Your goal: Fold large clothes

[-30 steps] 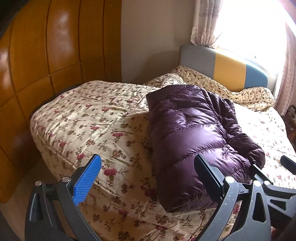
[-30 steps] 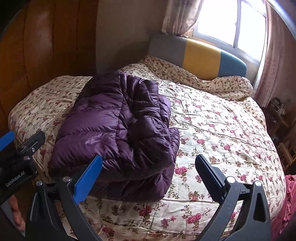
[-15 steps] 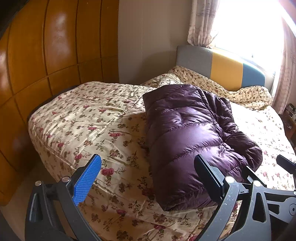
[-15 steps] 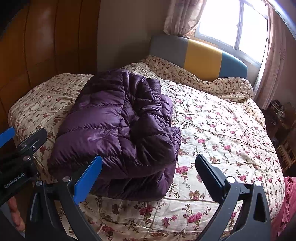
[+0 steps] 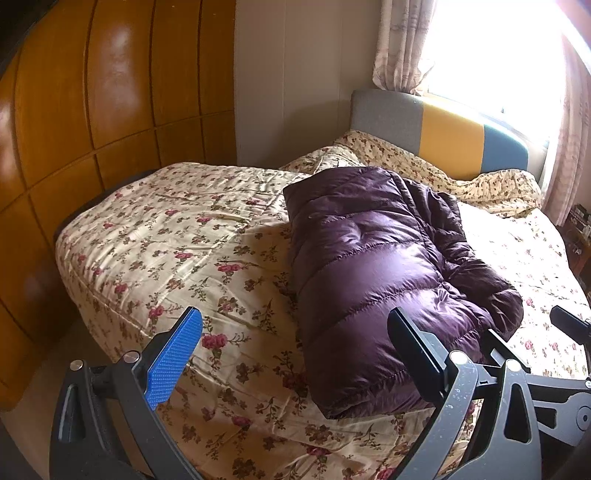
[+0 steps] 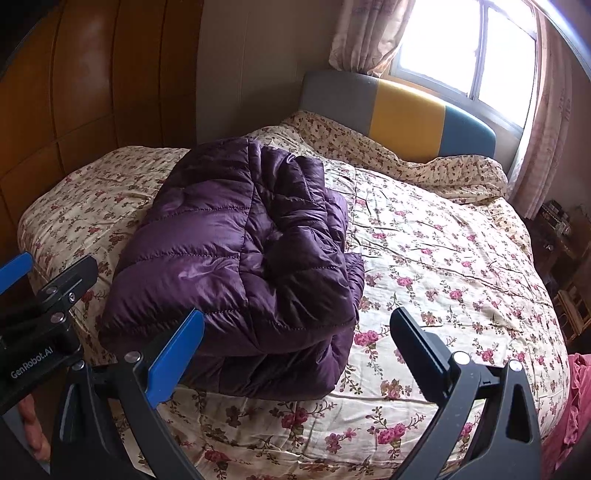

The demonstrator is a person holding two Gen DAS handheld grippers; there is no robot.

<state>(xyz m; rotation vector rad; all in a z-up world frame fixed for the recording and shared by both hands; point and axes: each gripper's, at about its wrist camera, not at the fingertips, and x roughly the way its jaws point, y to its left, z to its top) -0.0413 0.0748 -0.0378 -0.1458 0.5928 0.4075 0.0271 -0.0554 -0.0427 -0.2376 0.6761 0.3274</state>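
Both the left gripper [image 5: 295, 350] and right gripper [image 6: 297, 350] gape empty. The jacket [image 6: 240, 266] at 11 o'clock is puffy, light, probably slippery; pinch its near hem.

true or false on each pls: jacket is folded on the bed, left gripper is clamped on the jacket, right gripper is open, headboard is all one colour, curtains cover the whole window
1. The jacket lies folded on the bed. True.
2. The left gripper is clamped on the jacket. False: its jaws are wide apart and hold nothing.
3. The right gripper is open. True.
4. The headboard is all one colour. False: it has grey, yellow and blue panels.
5. Curtains cover the whole window. False: they hang at the sides and bare panes show between them.
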